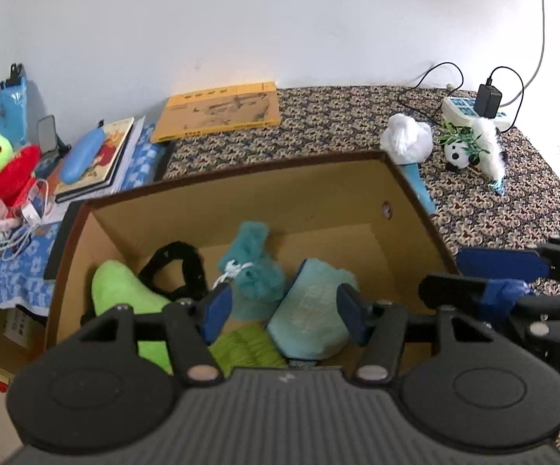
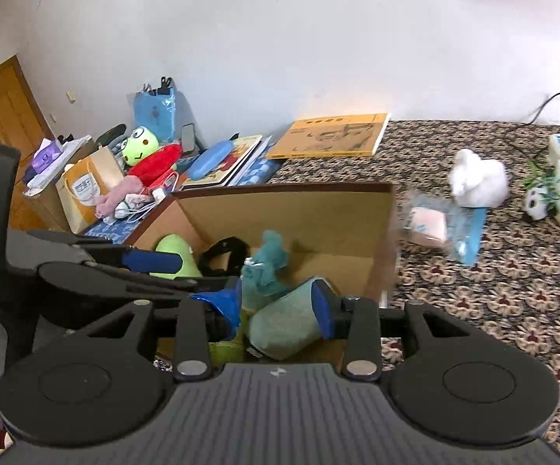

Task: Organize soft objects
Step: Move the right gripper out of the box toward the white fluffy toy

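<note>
Soft toys and cloths already fill the cardboard box (image 1: 241,201) on the patterned table (image 1: 493,213); both the left gripper (image 1: 283,310) and right gripper (image 2: 278,306) hover above it, fingers released and empty. Next likely target: the white plush (image 2: 477,182) beside the box

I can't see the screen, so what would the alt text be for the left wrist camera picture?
An open, empty left claw hovers over a cardboard box holding soft items: a teal fuzzy toy, a light blue pouch, a green plush and a black band. Outside on the patterned cloth lie a white fluffy toy and a panda plush.
</note>
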Demonstrator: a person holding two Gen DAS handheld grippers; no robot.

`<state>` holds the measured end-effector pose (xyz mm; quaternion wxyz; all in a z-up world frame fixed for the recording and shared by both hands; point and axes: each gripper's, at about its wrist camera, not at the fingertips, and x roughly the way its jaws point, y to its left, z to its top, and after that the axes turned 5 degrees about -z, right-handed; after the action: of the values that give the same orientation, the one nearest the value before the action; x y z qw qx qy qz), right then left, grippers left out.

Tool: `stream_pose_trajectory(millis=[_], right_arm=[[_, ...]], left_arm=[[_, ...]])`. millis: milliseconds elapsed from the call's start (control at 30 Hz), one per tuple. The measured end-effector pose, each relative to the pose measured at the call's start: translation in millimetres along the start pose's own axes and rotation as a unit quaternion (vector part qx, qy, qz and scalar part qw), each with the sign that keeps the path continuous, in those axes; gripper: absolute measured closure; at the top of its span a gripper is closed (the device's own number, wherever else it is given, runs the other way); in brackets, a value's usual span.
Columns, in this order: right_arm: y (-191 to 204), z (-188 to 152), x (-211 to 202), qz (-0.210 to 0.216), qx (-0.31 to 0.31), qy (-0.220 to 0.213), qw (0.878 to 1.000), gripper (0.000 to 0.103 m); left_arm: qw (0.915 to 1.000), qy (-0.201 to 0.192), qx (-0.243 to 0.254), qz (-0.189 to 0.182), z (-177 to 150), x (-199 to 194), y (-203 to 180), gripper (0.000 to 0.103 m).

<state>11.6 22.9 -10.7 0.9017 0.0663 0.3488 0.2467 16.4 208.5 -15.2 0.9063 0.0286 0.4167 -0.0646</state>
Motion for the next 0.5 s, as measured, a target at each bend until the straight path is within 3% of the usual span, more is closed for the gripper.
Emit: stream_pose_trajectory(millis=[133, 500], right_arm=[[-15.2, -1.6, -12.6, -0.017, 0.01, -0.005, 1.0, 0.079], [-52.1, -10.7, -42.0, -0.057, 0.043, -0.01, 0.997, 0.079]], left_arm=[[0.9995, -0.006, 0.022, 0.021, 7.8, -2.2, -25.8, 0.041], [0.9983, -0.003, 0.046, 0.034, 14.8, -2.2, -79.5, 0.039]])
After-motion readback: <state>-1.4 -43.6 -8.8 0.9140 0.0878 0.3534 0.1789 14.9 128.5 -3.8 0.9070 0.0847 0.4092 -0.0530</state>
